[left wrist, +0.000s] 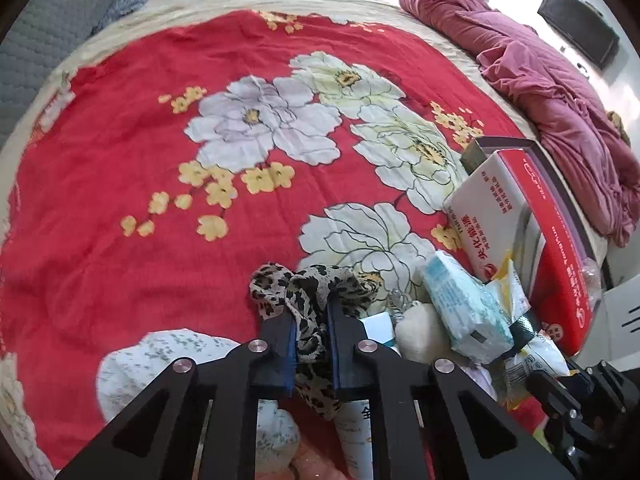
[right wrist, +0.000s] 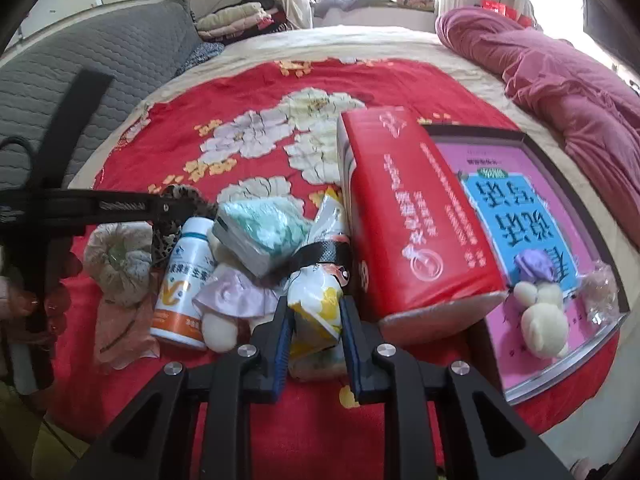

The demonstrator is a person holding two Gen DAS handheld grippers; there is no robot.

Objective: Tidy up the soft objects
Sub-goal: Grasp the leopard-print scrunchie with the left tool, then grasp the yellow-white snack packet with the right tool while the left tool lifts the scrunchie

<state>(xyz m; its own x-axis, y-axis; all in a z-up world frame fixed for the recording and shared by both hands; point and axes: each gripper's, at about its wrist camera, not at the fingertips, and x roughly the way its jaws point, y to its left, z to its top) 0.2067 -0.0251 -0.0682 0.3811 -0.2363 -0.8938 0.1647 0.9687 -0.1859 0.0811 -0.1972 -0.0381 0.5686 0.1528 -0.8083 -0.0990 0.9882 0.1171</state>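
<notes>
Two wrist views are feeding me this moment. Through the left wrist camera, my left gripper is pinching a leopard-print scarf between its blue pads; the scarf is bunching on the red floral bedspread ahead of the fingertips, and its long axis is running back between the fingers towards the camera. That gripper is pointing steeply down at the bed. To its right a white and red carton is leaning, printed with red Chinese characters that I cannot read with confidence, beside a pale blue tissue pack.

Through the right wrist camera, my right gripper is clamping a white and yellow snack bag, whose long axis is running away from the camera towards the tissue pack. A white bottle with an orange band is lying to the left, neck pointing away. On the far left a hand is gripping the other tool's handle.
</notes>
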